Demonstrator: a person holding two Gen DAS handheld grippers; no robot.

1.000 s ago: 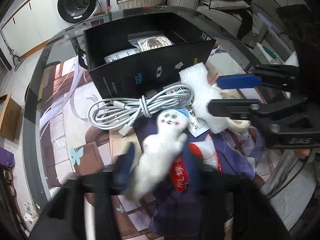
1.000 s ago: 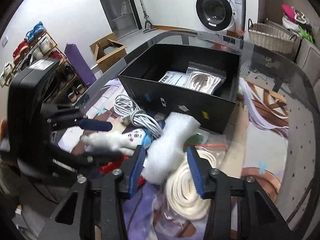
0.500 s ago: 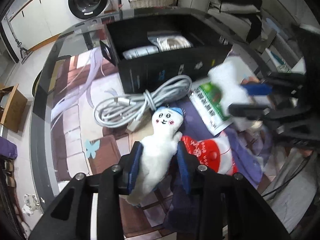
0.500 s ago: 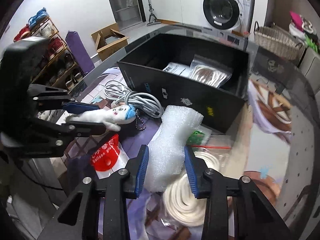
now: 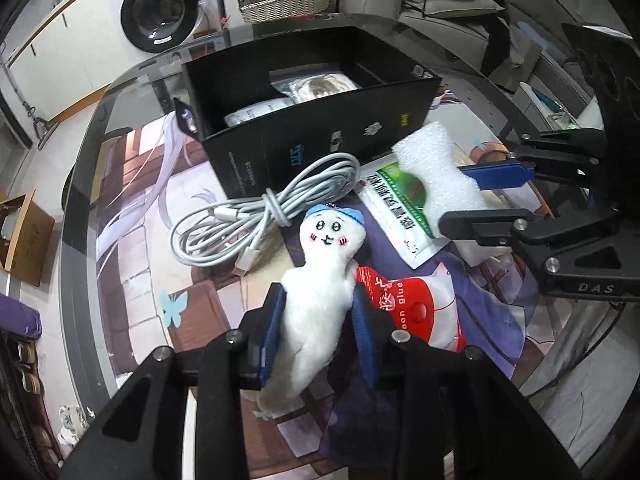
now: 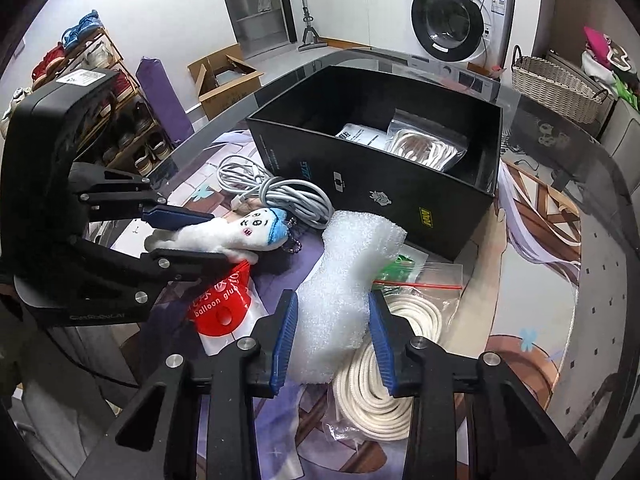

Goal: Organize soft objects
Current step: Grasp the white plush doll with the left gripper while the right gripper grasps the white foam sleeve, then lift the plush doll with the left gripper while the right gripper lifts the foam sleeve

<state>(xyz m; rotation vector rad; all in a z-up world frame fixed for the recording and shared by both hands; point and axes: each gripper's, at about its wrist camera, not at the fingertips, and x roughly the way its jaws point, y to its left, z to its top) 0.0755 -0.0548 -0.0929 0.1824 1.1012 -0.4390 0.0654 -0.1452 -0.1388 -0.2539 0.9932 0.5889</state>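
Observation:
My left gripper (image 5: 318,316) is shut on a white plush doll (image 5: 320,280) with a blue cap and holds it above the table; it also shows in the right wrist view (image 6: 236,232). My right gripper (image 6: 332,328) is shut on a white foam piece (image 6: 340,276) and holds it lifted; the foam also shows in the left wrist view (image 5: 436,176). The open black box (image 5: 320,136) stands behind both, in the right wrist view too (image 6: 380,172), with two bagged items inside.
A coiled white cable (image 5: 260,212) lies in front of the box. A red balloon-glue bag (image 5: 404,304), a green-printed bag (image 5: 400,208) and a bagged coil of white rope (image 6: 384,352) lie on a purple cloth. The round glass table's edge (image 5: 76,240) is at left.
Both grippers have lifted their loads: the left has closed on the plush doll and raised it, the right has closed on the foam piece and raised it toward the box.

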